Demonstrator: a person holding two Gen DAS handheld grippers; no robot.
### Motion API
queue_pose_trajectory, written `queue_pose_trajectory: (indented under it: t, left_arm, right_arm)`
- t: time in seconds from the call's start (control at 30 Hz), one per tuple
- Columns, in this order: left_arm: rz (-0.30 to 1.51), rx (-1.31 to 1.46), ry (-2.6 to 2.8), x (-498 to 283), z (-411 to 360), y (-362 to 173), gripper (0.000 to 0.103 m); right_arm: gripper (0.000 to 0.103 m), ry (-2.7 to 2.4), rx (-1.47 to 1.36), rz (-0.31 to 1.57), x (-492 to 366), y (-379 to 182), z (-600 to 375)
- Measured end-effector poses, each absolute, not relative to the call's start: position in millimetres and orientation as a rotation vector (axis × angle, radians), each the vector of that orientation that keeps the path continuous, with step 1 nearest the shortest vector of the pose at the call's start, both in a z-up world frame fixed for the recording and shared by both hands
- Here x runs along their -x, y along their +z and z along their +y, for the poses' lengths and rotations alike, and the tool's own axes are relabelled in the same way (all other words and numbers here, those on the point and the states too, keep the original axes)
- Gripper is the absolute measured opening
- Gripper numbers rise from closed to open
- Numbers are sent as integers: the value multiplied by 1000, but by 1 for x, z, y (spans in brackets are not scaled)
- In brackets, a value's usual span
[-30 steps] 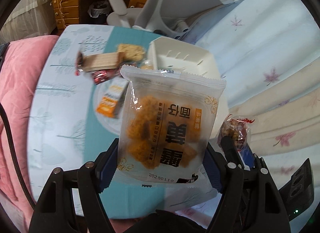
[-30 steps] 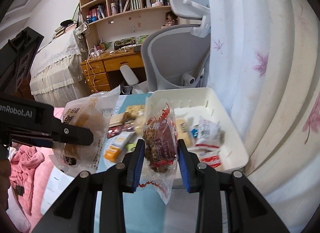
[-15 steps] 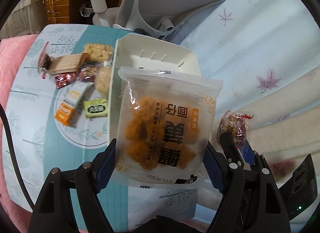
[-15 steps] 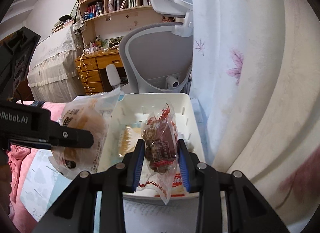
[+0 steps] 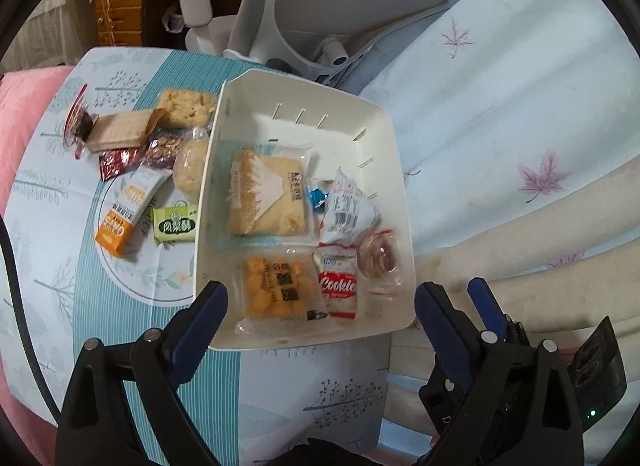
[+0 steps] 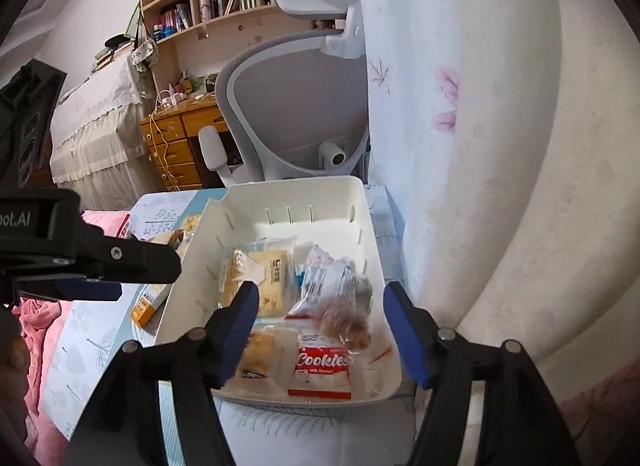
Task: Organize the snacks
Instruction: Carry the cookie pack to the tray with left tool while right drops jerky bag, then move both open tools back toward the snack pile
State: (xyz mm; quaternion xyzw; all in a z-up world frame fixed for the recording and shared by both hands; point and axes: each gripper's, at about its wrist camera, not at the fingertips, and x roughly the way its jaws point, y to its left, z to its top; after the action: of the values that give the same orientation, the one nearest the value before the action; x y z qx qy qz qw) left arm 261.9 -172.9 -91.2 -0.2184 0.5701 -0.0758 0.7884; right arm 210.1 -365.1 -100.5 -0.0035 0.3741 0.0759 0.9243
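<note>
Both packets, gripped half a second ago, are now lying in the white bin (image 5: 394,169): the orange puff packet (image 5: 280,290) near its front-left corner, the red-wrapped snack (image 5: 378,258) front-right. The left gripper (image 5: 320,306) and right gripper (image 6: 316,314) are hovering wide open, holding nothing.

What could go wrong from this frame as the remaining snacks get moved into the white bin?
The white bin sits at the table's edge beside the bedding; a nudge from either open claw, left claw or right claw, might shift it off. The near half of the bin is crowded: the fried-snack pack, Cookies packet and clear-wrapped sweet overlap, so later drops may slide out. The loose snacks lie tightly bunched, inviting double grabs.
</note>
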Motion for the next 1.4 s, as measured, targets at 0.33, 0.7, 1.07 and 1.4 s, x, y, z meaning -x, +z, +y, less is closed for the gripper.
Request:
queue_pose_trajectory:
  t: [0.33,0.7,1.07,1.4]
  left_arm:
    - [1275,517,-124,-242,-140,-106,94]
    - [1329,486,-119,-209,-75,-115,94]
    - [1342,370,-142,-174,18,-116,94]
    - [1230,240,-130,-162,96,-114,94]
  right_arm:
    - [65,184,-83,884,-202,-118,-354]
    - [65,137,-211,989,-183,-128,-313]
    - [65,57,-375,1082,-140,-152,-242]
    - [65,-11,-539,1174,-121,-184,-177]
